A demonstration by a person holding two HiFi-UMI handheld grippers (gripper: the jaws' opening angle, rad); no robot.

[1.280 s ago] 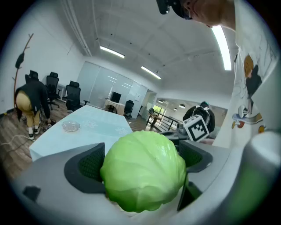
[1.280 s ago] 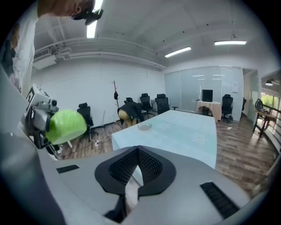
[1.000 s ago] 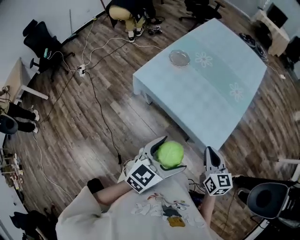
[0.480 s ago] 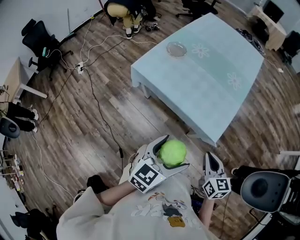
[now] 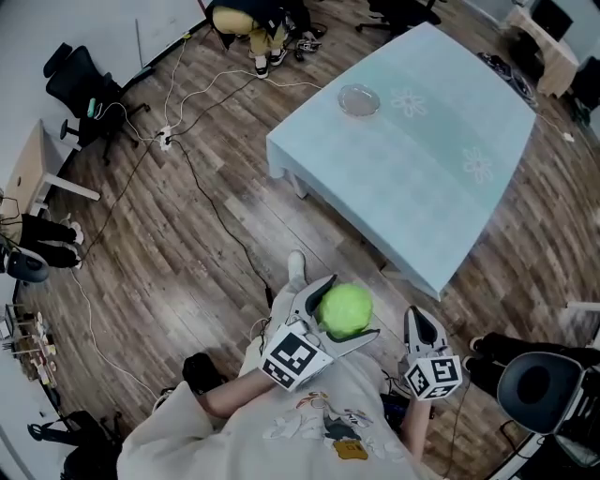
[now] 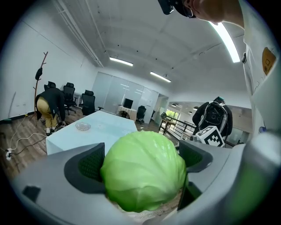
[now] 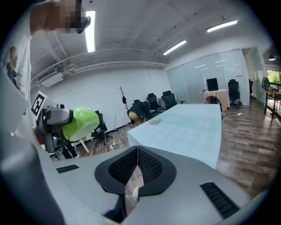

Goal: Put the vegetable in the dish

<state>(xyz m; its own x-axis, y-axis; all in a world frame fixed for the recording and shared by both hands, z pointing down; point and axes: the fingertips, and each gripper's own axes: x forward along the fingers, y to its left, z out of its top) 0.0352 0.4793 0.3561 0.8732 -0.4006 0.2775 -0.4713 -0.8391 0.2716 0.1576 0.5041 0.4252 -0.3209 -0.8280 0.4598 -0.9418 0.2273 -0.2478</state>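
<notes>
My left gripper (image 5: 330, 309) (image 6: 142, 163) is shut on a round green cabbage (image 5: 343, 310) (image 6: 144, 170), which fills the space between its two dark pads. I hold it close to my chest, above the wood floor and short of the table. The cabbage (image 7: 79, 123) also shows at the left of the right gripper view. My right gripper (image 5: 419, 326) (image 7: 137, 151) is shut with nothing between its jaws, just right of the cabbage. A clear glass dish (image 5: 358, 99) (image 6: 82, 126) (image 7: 154, 121) sits near the far corner of the light blue table (image 5: 441, 159).
Cables (image 5: 202, 178) trail over the wood floor (image 5: 159, 253) left of the table. A person (image 5: 258, 23) bends down beyond the table's far end. Black office chairs (image 5: 80, 84) stand at the left and at the lower right (image 5: 539, 394). A desk (image 5: 544, 42) sits at top right.
Both grippers and the cabbage keep the same place before my body. The table sits slightly differently in the head view, and a shoe now shows on the floor ahead of the left gripper.
</notes>
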